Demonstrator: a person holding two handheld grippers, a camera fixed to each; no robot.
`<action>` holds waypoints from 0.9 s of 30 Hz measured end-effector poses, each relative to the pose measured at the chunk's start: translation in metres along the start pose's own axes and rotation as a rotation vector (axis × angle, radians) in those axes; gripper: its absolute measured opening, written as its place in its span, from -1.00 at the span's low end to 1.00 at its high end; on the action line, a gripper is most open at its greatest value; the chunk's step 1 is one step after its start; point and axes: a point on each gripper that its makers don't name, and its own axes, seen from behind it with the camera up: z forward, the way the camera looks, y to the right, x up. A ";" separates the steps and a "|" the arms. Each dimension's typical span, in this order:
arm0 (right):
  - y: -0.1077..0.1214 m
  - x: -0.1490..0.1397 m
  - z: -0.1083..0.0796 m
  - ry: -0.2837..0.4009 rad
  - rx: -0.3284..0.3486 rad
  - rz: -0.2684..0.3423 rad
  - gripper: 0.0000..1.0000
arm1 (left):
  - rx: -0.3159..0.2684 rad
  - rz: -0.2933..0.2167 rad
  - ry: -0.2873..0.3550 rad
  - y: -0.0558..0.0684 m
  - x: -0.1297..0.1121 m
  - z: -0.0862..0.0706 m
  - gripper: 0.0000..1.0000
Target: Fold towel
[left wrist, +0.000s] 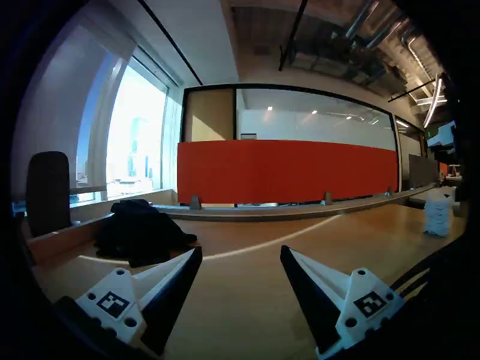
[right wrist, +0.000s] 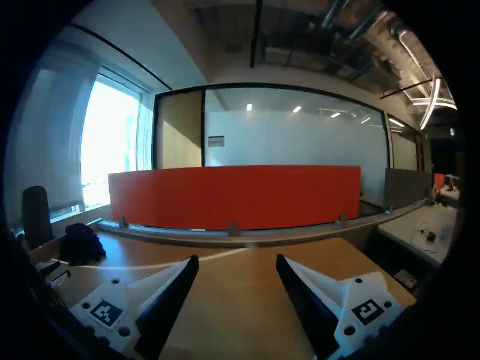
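**Desk:** Where do the claws stand?

**Photographer:** The left claw (left wrist: 240, 248), lower centre of the left gripper view, has its two white fingers spread wide apart. Bare wood of the worktop (left wrist: 240, 318) shows through the gap. The right claw (right wrist: 237, 257), lower centre of the right gripper view, is spread the same way and grips nothing.

**Desk:** And the towel?

**Photographer:** A dark cloth (left wrist: 139, 231) lies in a rumpled heap at the left of the left gripper view. It is on the worktop near its back edge, apart from the left claw's fingertips. Whether it is the towel, I cannot tell. In the right gripper view the heap sits small at the far left of frame, well apart from the right claw.

**Desk:** Anything else on the worktop?

**Photographer:** A white stack (left wrist: 438, 215) stands at the right edge of the left gripper view, too blurred to identify.

**Desk:** Background?

**Photographer:** A red partition (left wrist: 288, 171) runs across mid-frame along the worktop's back edge, with a glass wall above it. A bright window (left wrist: 135, 144) is at upper left, and a dark chair back (left wrist: 48, 191) stands at far left.
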 end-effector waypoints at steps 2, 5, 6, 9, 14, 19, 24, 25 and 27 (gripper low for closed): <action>0.002 -0.003 0.001 0.005 0.002 -0.005 0.99 | 0.000 0.000 0.000 0.000 0.000 0.000 0.93; 0.007 -0.005 0.003 0.018 -0.001 -0.007 0.99 | 0.000 0.000 0.000 0.000 -0.001 0.000 0.93; 0.009 -0.005 0.003 0.023 -0.003 -0.007 0.99 | 0.000 0.000 0.000 -0.001 -0.001 0.000 0.93; 0.016 -0.004 0.004 0.056 -0.008 0.007 0.99 | 0.000 0.000 0.000 -0.001 -0.001 0.000 0.93; 0.027 -0.018 0.005 0.080 -0.007 0.024 0.99 | 0.000 0.000 0.001 -0.001 -0.002 0.001 0.93; 0.034 -0.037 0.002 0.092 -0.008 0.034 0.99 | 0.000 0.000 0.001 0.000 -0.002 0.001 0.93; 0.035 -0.061 -0.001 0.092 -0.002 0.044 0.99 | 0.000 0.000 0.001 -0.001 -0.003 0.001 0.94; 0.035 -0.065 -0.001 0.090 -0.005 0.045 0.99 | 0.000 0.000 0.001 -0.001 -0.003 0.001 0.93; 0.037 -0.074 0.000 0.087 -0.011 0.047 0.99 | 0.000 0.000 0.001 -0.001 -0.003 0.001 0.93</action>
